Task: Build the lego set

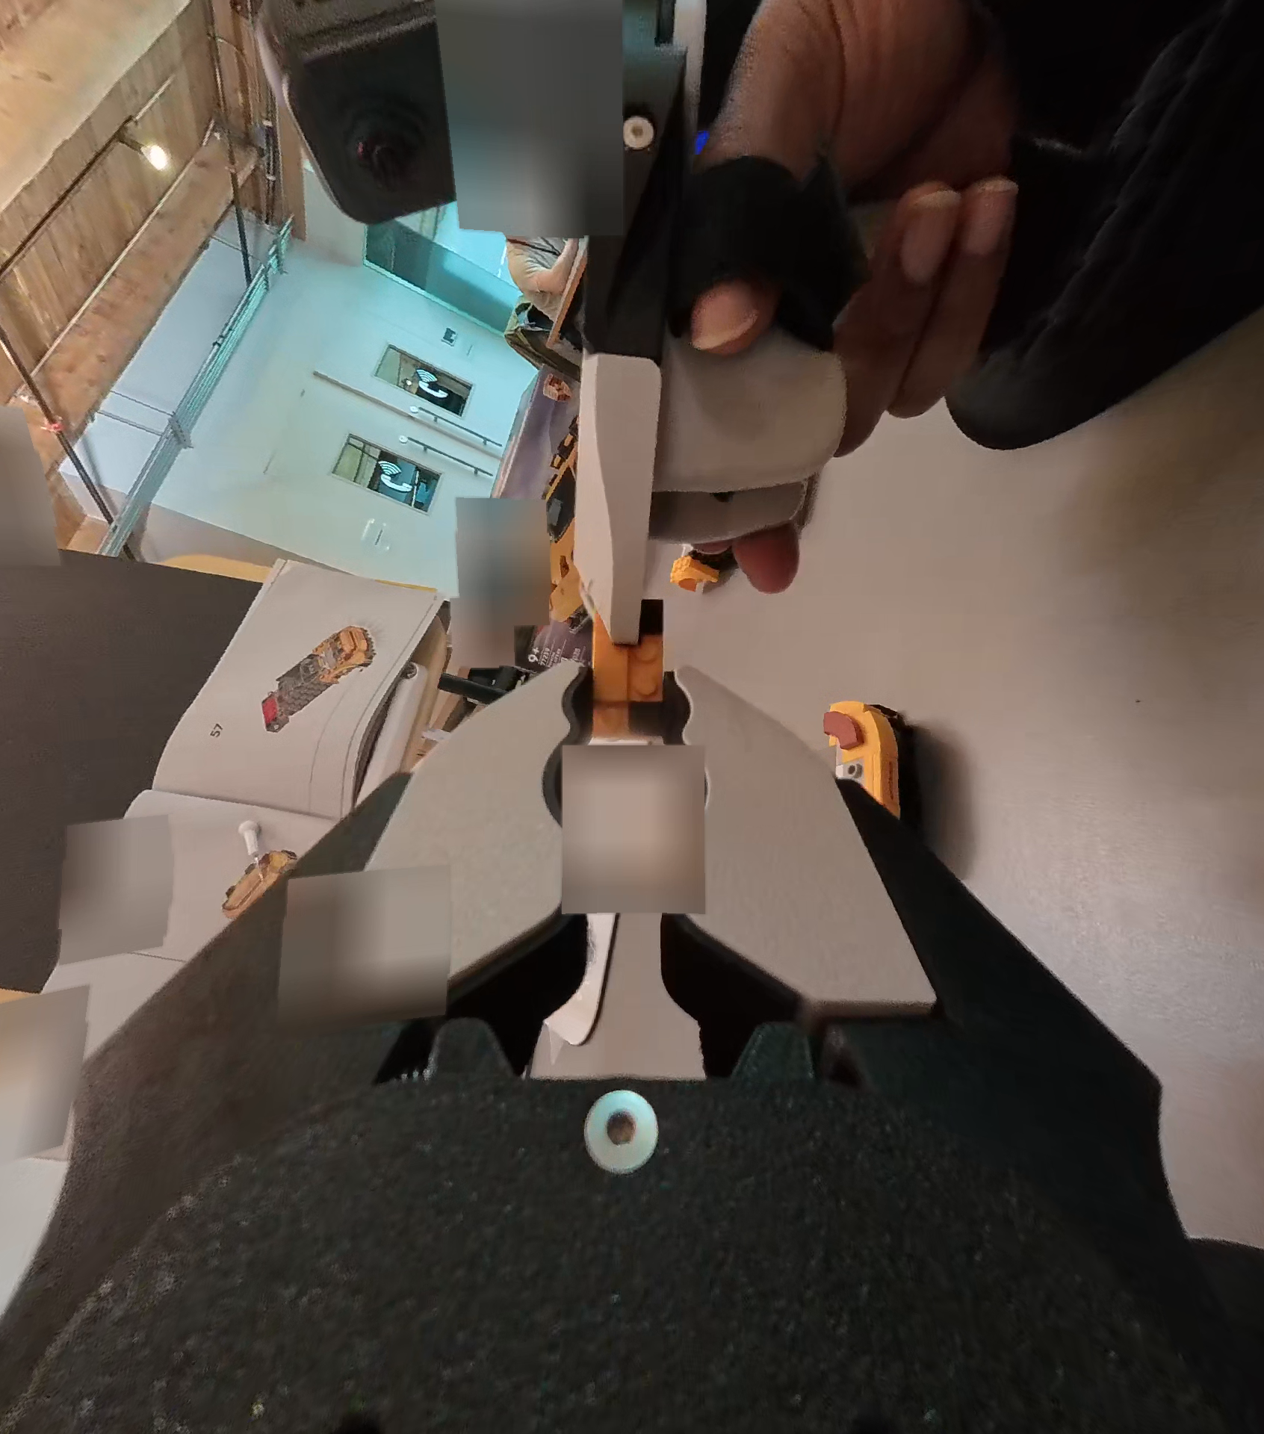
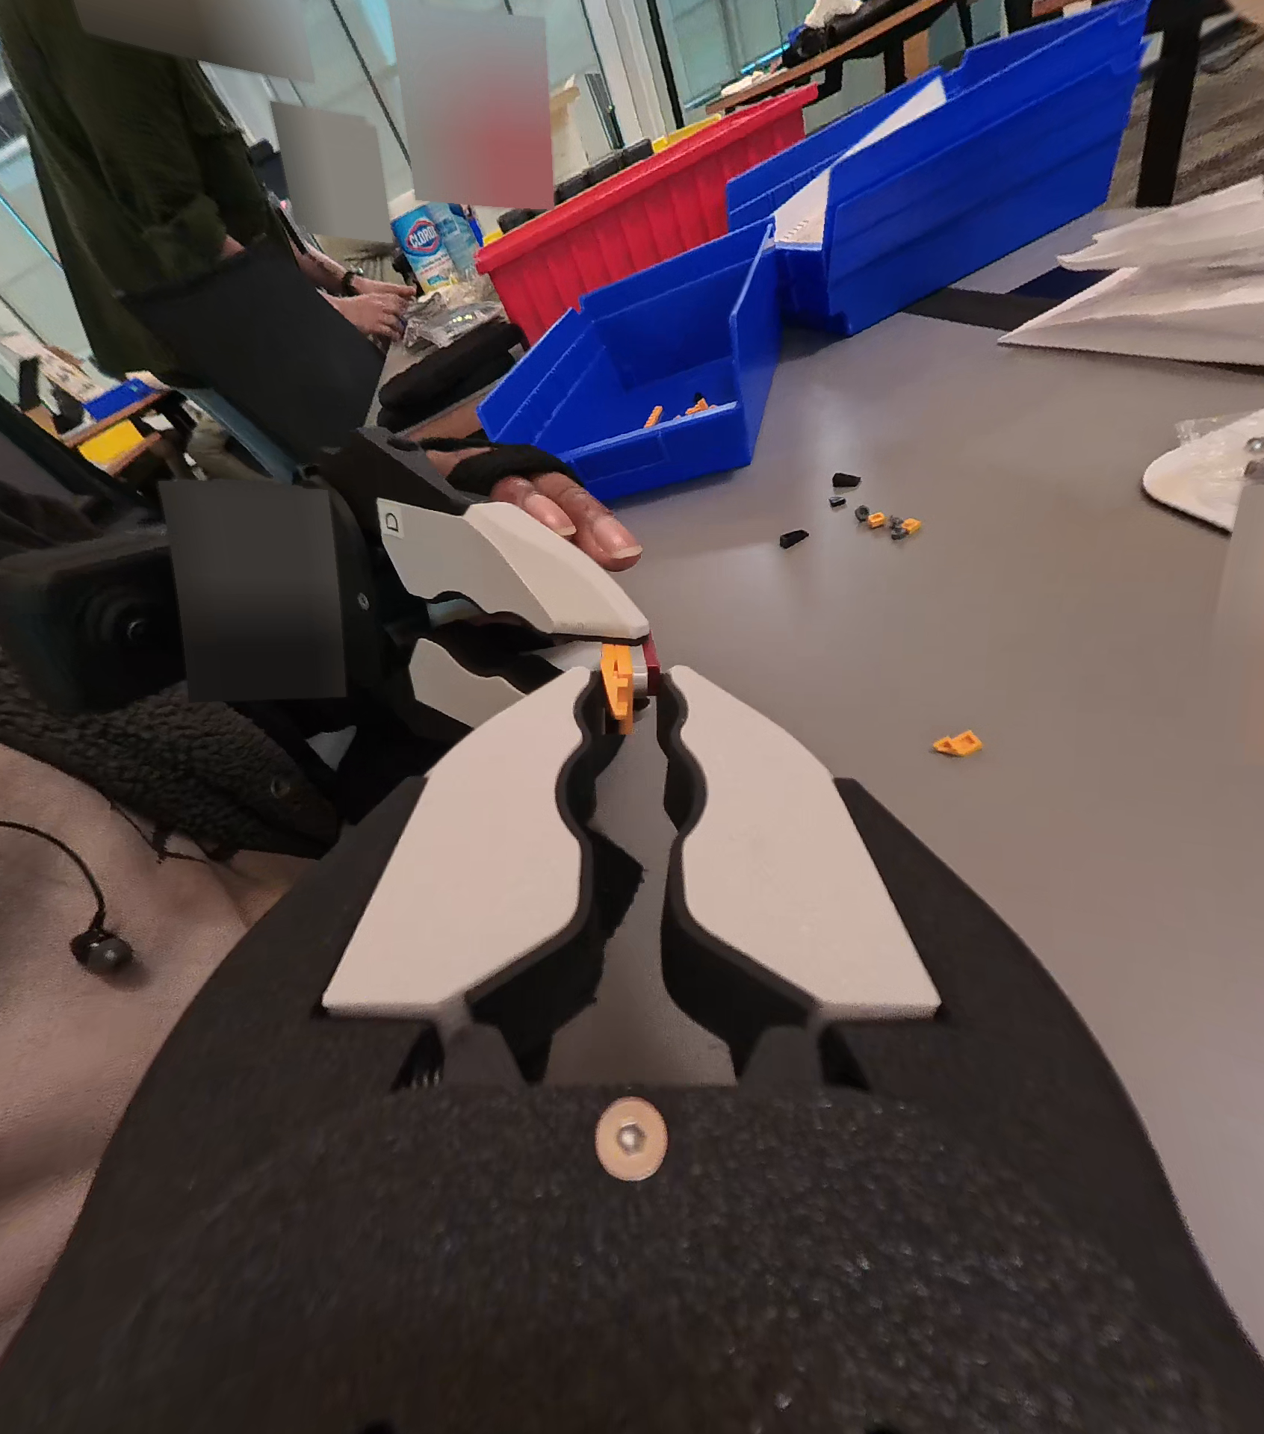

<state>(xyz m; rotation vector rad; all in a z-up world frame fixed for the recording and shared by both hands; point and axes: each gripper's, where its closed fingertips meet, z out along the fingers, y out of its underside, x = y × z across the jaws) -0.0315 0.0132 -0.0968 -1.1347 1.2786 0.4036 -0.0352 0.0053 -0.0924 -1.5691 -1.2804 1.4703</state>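
A small orange lego assembly (image 1: 629,673) with a dark red part (image 2: 653,666) is held above the grey table (image 2: 1001,853). My left gripper (image 1: 629,687) is shut on it from below in the left wrist view. My right gripper (image 2: 630,683) is shut on the same assembly (image 2: 618,687). In the left wrist view the right gripper (image 1: 625,628) comes down from the top, its tips on the assembly's far end. In the right wrist view the left gripper (image 2: 633,632) comes in from the left and pinches the piece at its top.
An orange lego chunk (image 1: 866,749) and a small orange piece (image 1: 695,574) lie on the table. The open instruction booklet (image 1: 303,698) lies left. Blue bins (image 2: 652,403), a red bin (image 2: 637,209), loose small pieces (image 2: 877,520), an orange piece (image 2: 959,745) and plastic bags (image 2: 1234,271) lie beyond. A person (image 2: 148,194) stands far left. Left tips and right tips are each some 9 centimetres from the orange lego chunk (image 1: 866,749).
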